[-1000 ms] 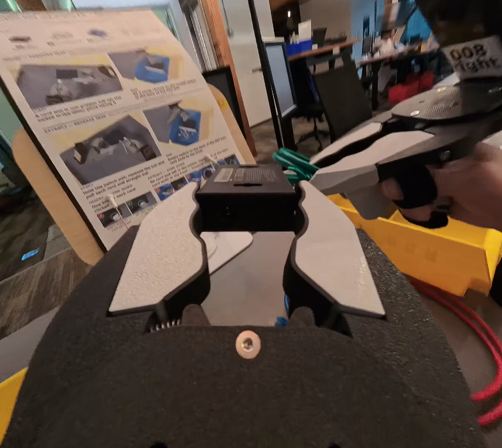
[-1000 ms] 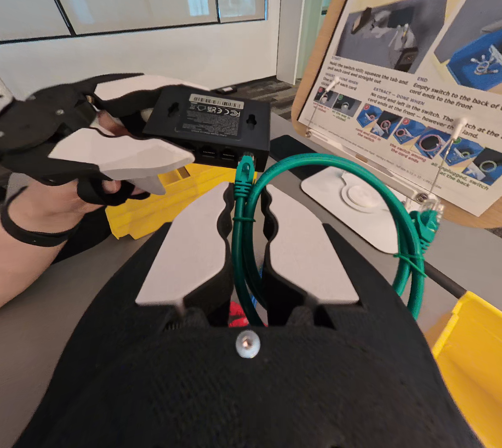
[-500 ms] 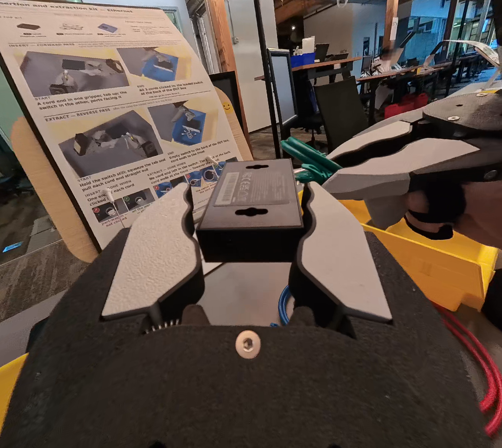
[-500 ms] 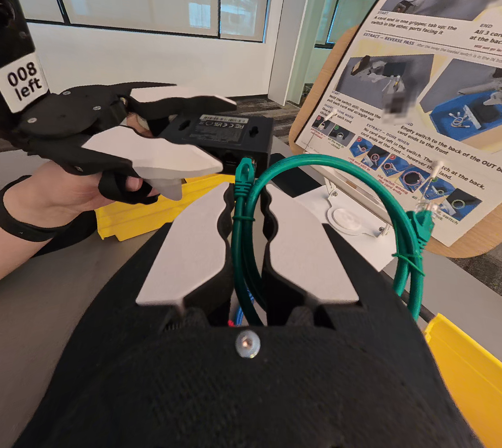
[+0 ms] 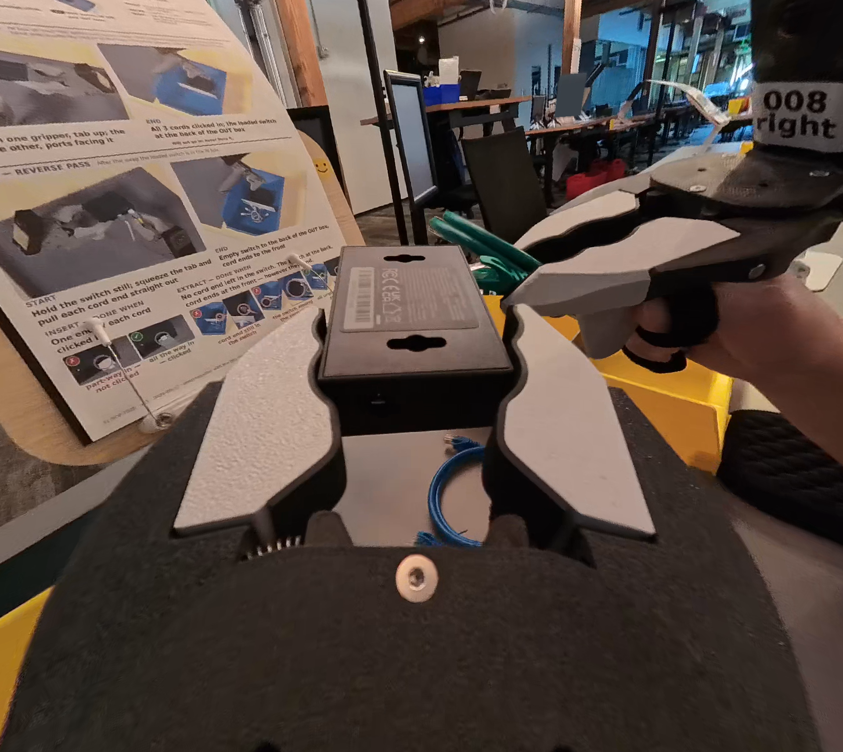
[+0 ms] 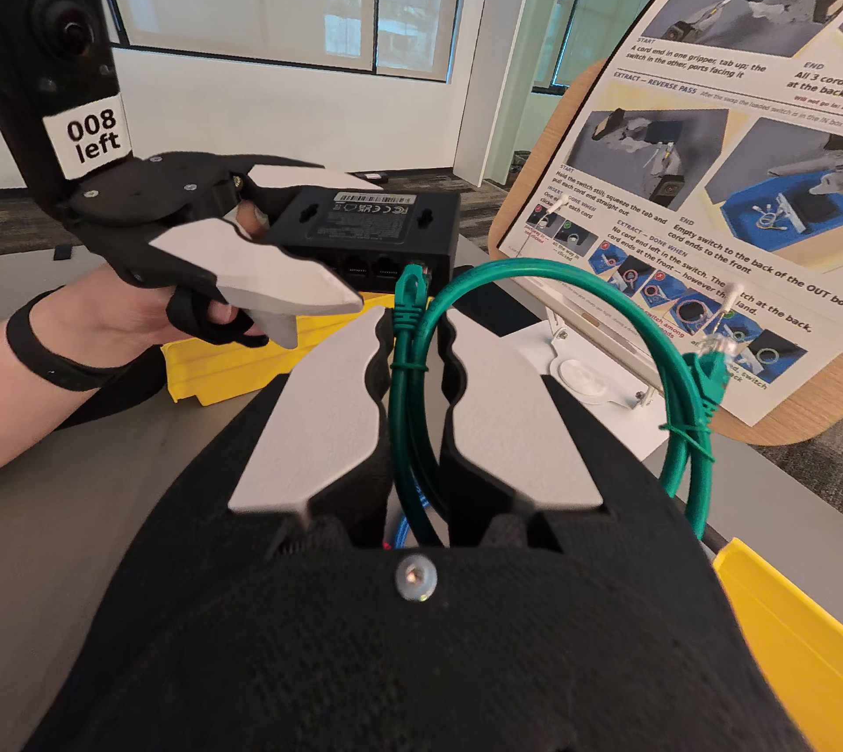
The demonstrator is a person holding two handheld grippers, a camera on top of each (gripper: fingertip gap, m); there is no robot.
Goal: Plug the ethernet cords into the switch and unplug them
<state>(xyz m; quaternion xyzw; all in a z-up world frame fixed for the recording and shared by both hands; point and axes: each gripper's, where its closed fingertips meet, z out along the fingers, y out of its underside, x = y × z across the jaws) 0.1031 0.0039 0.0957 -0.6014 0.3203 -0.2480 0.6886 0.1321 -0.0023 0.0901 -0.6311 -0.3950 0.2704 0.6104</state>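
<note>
Above the table, the left gripper [image 5: 415, 335] clamps the black switch [image 6: 369, 224] while the right gripper [image 6: 413, 333] pinches the green cord [image 6: 547, 274], plug at a port (seating unclear); the blue cord [image 5: 444, 488] waits below.

Black switch [image 6: 378, 224] held level, label up; looped green cord's [image 6: 593, 297] plug at its rightmost port.

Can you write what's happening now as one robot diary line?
left gripper: shut on switch | right gripper: shut on green cord | plug at port, not seated
</note>
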